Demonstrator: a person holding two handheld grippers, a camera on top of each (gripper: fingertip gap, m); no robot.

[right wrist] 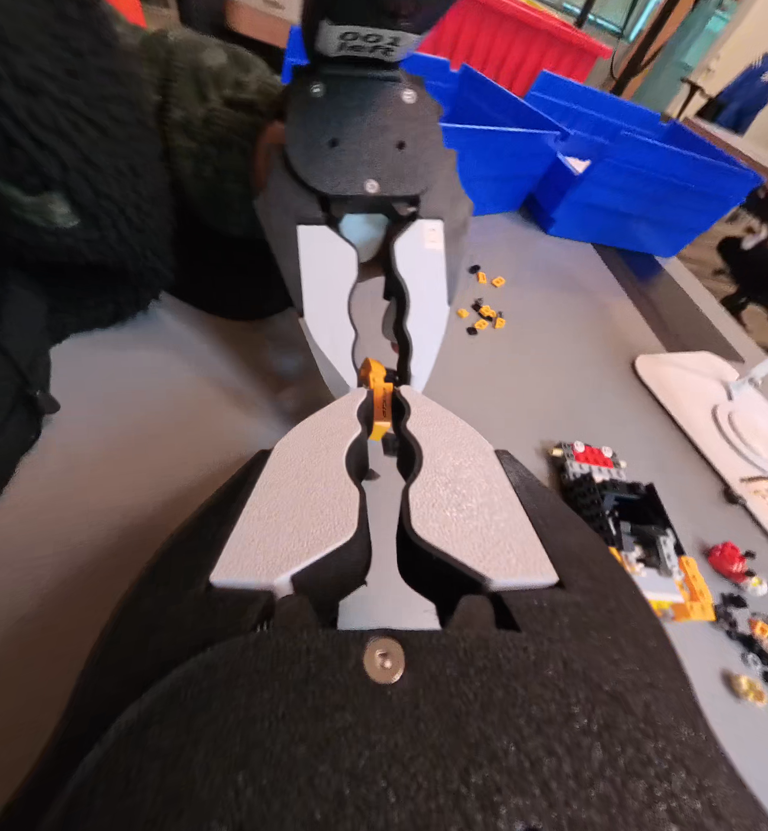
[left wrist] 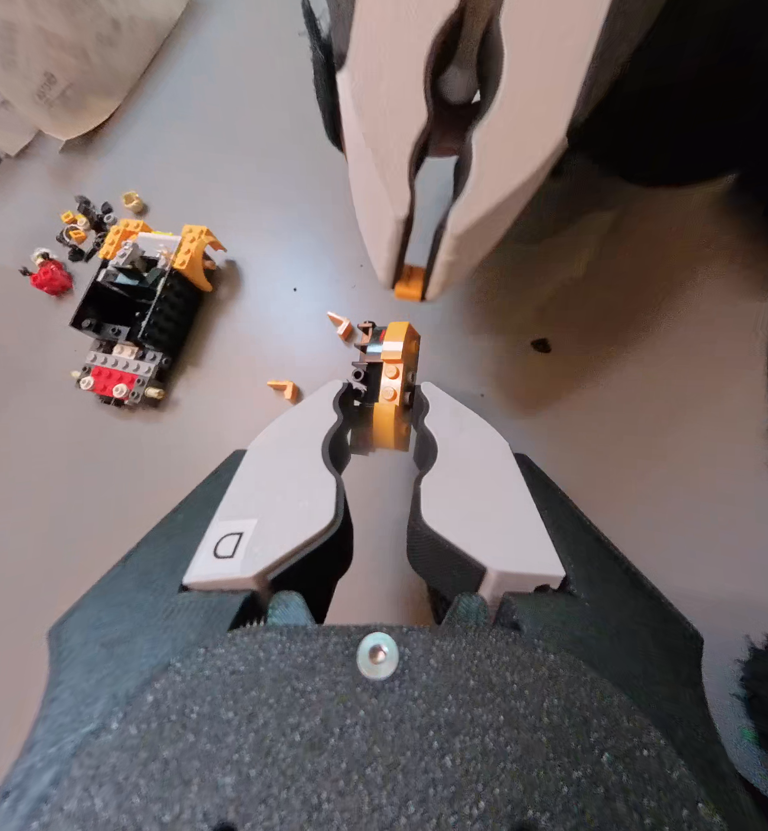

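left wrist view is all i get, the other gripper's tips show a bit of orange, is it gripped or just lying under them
Observer: Gripped. The right gripper has its jaws shut on a thin orange piece that runs back between the pads.
Operator: whats behind my gripper
Observer: Blue bins stand on the table beyond the left gripper, which holds the orange and black brick assembly.
Operator: more loose parts out there
Observer: Yes, small yellow and black pieces lie scattered on the table in front of the bins.
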